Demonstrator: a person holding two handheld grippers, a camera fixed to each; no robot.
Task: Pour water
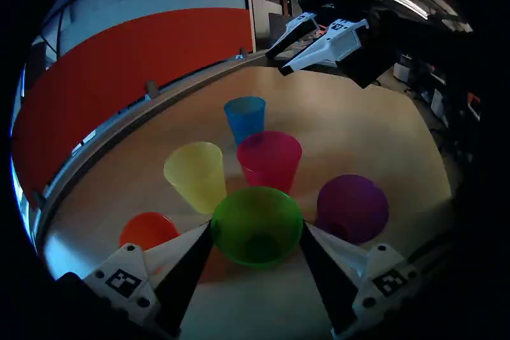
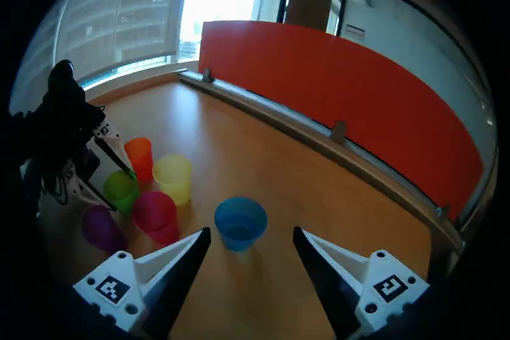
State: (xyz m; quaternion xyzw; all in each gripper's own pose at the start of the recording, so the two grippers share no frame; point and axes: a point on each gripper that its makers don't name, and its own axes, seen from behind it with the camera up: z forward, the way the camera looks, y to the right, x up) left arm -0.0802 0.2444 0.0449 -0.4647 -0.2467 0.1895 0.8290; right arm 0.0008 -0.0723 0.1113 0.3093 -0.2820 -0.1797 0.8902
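Six cups (image 1: 269, 158) cluster; bare tabletop (image 2: 268, 148) runs to the red divider (image 2: 357, 91).

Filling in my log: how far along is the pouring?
Done: nothing looks poured; the green cup appears empty. In hand: the left gripper has a finger on either side of the green cup, grip unclear; the right gripper is open, and the blue cup stands just ahead of it, untouched. Left: grasp, lift, pour.
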